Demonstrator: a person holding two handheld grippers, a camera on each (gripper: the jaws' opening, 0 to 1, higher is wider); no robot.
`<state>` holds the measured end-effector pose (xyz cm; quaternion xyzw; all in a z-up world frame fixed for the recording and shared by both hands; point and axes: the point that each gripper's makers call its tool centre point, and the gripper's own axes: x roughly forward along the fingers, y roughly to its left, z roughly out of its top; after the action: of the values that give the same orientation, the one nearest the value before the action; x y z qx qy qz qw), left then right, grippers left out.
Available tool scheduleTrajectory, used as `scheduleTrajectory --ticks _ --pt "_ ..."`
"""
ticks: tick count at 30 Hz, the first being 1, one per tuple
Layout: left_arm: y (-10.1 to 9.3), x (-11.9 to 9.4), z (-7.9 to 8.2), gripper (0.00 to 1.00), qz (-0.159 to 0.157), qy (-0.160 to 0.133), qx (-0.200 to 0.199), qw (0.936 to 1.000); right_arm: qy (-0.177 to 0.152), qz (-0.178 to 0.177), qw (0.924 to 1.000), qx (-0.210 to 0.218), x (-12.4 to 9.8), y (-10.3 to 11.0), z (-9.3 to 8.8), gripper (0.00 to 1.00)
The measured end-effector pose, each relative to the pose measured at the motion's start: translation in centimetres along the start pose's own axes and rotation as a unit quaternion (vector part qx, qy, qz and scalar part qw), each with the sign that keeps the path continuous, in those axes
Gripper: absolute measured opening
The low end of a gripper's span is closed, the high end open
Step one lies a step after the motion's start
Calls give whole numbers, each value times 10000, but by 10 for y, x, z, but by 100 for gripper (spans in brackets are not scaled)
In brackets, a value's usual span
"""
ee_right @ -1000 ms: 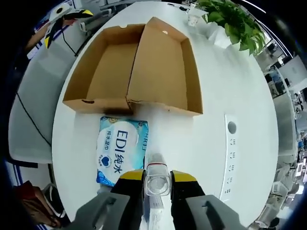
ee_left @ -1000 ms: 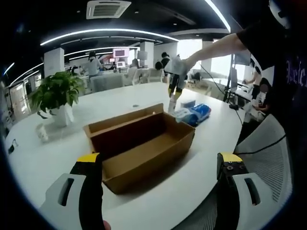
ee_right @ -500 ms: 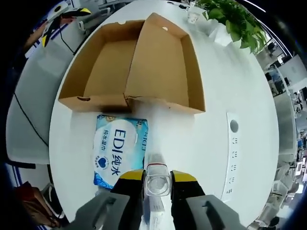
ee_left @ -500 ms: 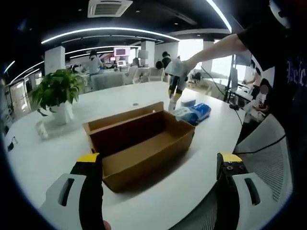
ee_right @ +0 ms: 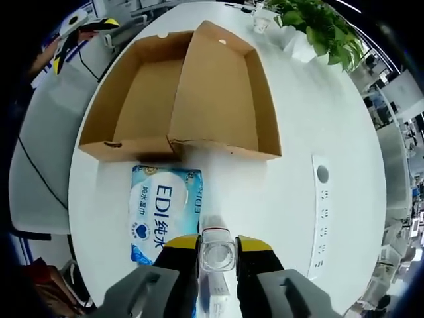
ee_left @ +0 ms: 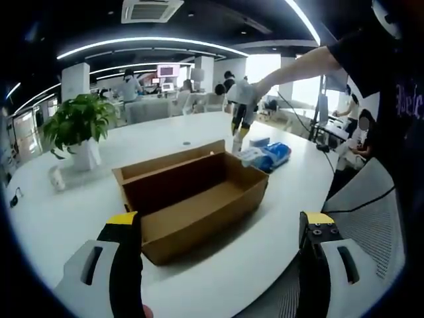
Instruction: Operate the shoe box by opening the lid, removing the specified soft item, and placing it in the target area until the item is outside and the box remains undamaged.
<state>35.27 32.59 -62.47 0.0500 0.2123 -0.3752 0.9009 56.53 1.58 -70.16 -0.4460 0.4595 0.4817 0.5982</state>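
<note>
Shoe box (ee_right: 192, 99): plain brown cardboard, lid flipped open, interior bare. Glossy blue wipes pack (ee_right: 163, 211) flat on white table (ee_right: 298, 119), touching box's end wall. Right gripper (ee_right: 216, 246) clamps a clear ribbed bottle (ee_right: 216, 252); left gripper (ee_left: 218, 228) spread wide, holding nothing.

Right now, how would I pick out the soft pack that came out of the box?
Find the open cardboard shoe box on the white table. Against its short end lies a flat blue-and-white pack, printed "EDI", the one glossy printed thing beside plain brown card.
</note>
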Motion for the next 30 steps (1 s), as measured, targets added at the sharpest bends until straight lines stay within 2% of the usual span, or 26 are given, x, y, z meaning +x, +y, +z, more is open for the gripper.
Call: scheduleTrajectory --ticks 18,23,26,30 --pt "6 2 0 96 84 29 -37 10000 -43 -70 9999 100 0 -4 1 21" --pt "27 0 -2 95 467 121 -148 9987 -95 -81 9998 148 -3 -6 1 27" --pt "34 -2 -4 94 622 206 -30 9978 -104 -91 9998 163 -6 -6 0 29" --pt "39 -3 -5 93 700 248 -62 9972 -123 -112 9996 219 -8 -7 -1 33"
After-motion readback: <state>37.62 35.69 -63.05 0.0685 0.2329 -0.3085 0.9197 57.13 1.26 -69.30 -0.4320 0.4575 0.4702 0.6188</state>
